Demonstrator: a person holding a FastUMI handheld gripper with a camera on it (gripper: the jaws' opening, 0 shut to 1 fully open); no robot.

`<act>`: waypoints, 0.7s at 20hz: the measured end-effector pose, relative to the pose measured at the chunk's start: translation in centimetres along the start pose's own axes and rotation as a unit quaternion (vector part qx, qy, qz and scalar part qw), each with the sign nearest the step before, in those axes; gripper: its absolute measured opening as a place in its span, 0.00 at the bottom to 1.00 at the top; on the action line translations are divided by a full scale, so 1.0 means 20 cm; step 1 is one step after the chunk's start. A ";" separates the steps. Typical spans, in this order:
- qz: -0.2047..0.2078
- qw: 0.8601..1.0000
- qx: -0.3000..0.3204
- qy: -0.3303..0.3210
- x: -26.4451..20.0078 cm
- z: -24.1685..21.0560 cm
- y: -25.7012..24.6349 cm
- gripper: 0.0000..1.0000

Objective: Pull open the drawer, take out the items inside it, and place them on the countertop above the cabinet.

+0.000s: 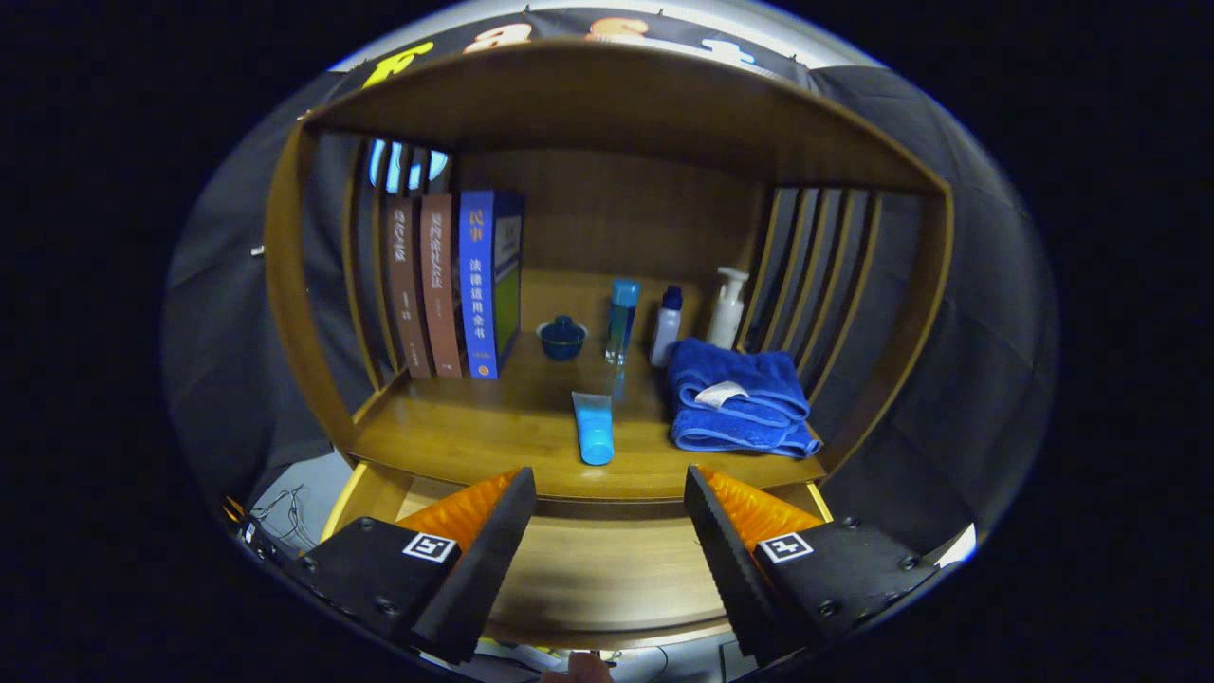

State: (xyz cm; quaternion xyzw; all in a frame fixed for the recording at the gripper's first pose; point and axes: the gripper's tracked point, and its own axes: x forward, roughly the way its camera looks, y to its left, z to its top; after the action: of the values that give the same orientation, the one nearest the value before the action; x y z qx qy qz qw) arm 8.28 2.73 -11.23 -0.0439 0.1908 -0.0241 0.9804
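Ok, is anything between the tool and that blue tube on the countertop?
Nothing visible is. The tool is open and empty over the pulled-out drawer, and the blue tube lies just beyond its fingers, near the countertop front edge. The folded blue towel sits off to the side.

Tube [594, 428] lies on the countertop [474, 432], towel [738, 398] to its right. Books [455, 285] stand back left, bottles [664, 318] behind the towel. Drawer [607, 569] sits open below, between the gripper [609, 512] fingers.

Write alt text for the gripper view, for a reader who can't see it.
The gripper hangs open and empty over a pulled-out wooden drawer. On the countertop beyond the fingers lie a light blue tube and a folded blue towel, with three upright books, a small blue lidded jar and three bottles behind.
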 end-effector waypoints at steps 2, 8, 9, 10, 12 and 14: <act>-0.009 0.999 -0.003 -0.041 -0.11 -0.05 -0.04 1.00; 0.013 0.991 0.023 -0.131 -0.32 -0.36 -0.07 0.99; 0.013 0.990 0.019 -0.140 -0.34 -0.42 -0.07 0.99; 0.016 0.988 0.017 -0.153 -0.36 -0.46 -0.06 0.99; 0.028 0.984 0.018 -0.175 -0.39 -0.54 -0.03 0.99; 0.029 0.984 0.016 -0.178 -0.39 -0.66 -0.03 0.99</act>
State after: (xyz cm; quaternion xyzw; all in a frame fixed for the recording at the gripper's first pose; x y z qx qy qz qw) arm -3.89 1.67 -20.42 -0.0264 0.0144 0.0090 0.9995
